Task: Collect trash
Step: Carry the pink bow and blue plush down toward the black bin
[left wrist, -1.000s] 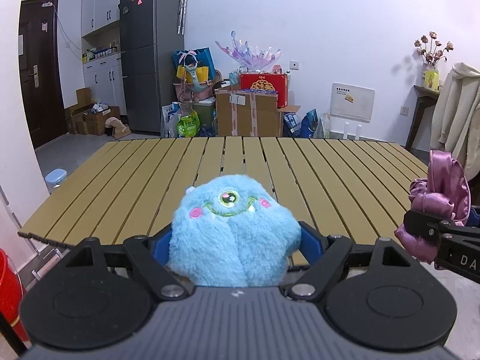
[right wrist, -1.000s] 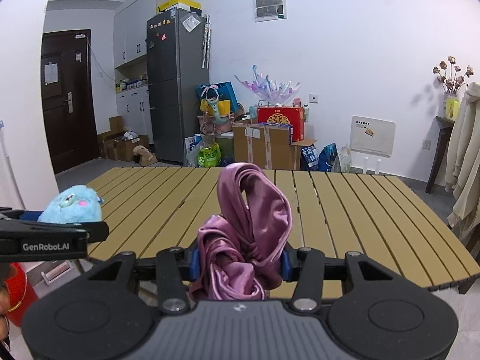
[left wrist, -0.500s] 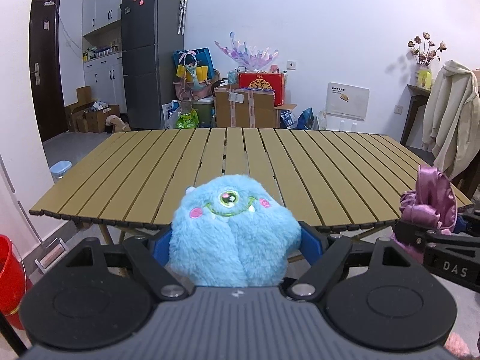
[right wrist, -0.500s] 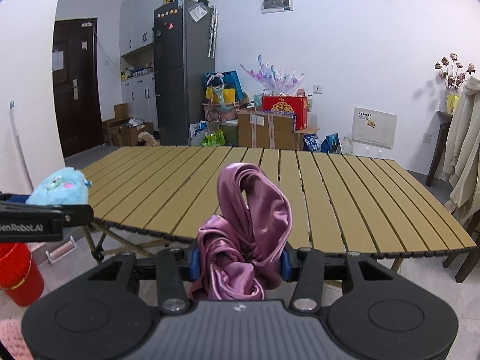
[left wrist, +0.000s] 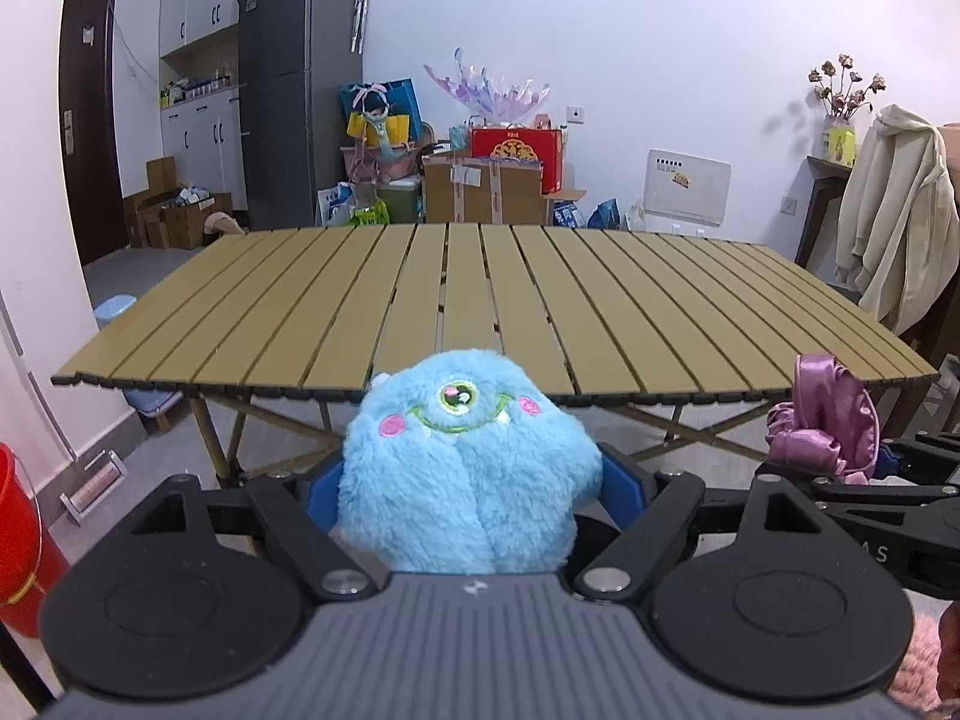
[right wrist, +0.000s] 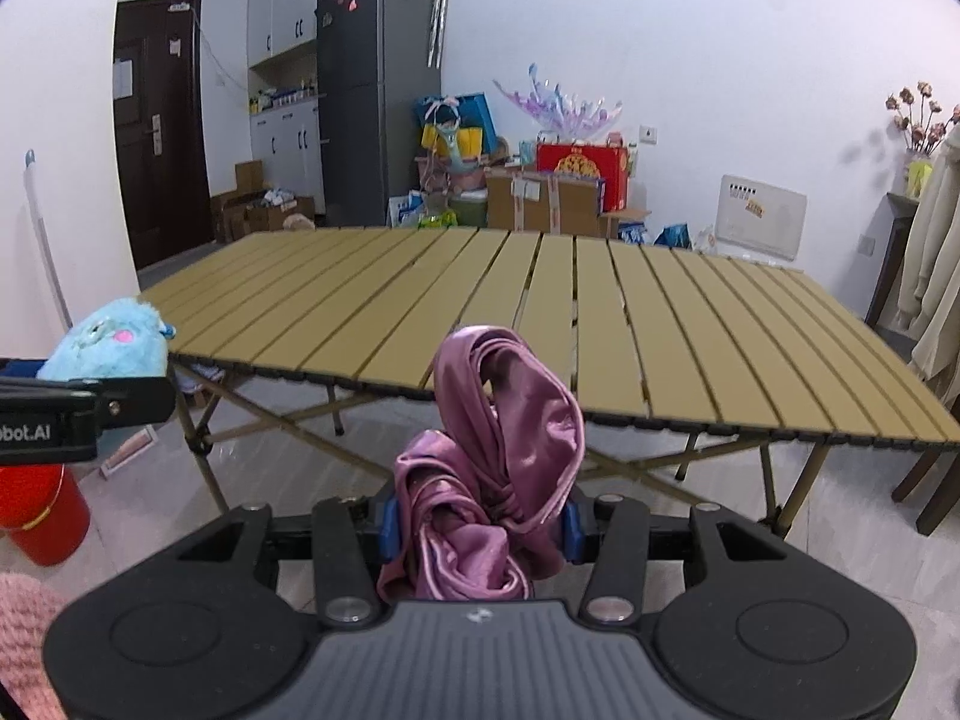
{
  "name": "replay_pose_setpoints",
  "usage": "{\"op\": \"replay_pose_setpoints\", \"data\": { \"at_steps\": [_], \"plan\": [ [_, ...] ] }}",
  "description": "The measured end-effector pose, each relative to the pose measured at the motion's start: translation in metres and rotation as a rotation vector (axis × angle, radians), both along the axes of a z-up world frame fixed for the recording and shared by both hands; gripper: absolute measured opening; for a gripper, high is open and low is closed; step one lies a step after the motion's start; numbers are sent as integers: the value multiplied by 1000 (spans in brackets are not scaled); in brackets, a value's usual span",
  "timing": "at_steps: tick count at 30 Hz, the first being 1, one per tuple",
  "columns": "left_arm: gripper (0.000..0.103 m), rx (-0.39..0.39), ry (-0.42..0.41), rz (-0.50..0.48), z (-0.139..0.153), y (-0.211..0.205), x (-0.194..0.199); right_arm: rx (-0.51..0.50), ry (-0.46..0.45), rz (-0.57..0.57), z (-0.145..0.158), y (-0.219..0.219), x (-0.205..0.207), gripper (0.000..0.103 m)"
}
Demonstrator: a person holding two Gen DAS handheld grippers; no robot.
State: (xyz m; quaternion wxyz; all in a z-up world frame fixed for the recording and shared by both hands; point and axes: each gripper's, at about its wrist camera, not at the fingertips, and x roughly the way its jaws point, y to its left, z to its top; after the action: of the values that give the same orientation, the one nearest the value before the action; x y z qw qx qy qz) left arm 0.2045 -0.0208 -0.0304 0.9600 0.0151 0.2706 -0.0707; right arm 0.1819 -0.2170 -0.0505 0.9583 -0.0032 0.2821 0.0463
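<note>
A fluffy blue one-eyed monster plush [left wrist: 465, 468] fills my left gripper [left wrist: 474, 486], whose blue pads press on its sides. My right gripper [right wrist: 480, 525] is shut on a bunched purple satin cloth [right wrist: 492, 468] that stands up in a loop between the pads. Both hang in the air short of the near edge of the slatted wooden table [left wrist: 480, 300]. From the left wrist view the purple cloth [left wrist: 825, 420] shows at the right. From the right wrist view the blue plush [right wrist: 105, 342] shows at the left.
A red bucket [right wrist: 42, 513] stands on the floor at the left, also red bucket [left wrist: 21, 534]. The table [right wrist: 600, 312] rests on crossed folding legs. Boxes, bags and a fridge [left wrist: 300, 84] line the far wall. A chair with a cream coat [left wrist: 894, 228] stands right.
Both grippers have drawn back from over the table and sunk lower; the table's near edge and legs now show in front. Each still holds its item.
</note>
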Motion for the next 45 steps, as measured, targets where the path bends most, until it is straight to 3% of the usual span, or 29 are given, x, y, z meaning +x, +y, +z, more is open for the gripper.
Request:
{"op": "replay_pose_setpoints", "data": {
  "at_steps": [20, 45],
  "plan": [
    [83, 40, 144, 15, -89, 9, 9, -14, 267, 12, -106, 12, 21, 46],
    [83, 118, 399, 34, -199, 3, 54, -14, 481, -72, -202, -16, 53, 46]
  ]
}}
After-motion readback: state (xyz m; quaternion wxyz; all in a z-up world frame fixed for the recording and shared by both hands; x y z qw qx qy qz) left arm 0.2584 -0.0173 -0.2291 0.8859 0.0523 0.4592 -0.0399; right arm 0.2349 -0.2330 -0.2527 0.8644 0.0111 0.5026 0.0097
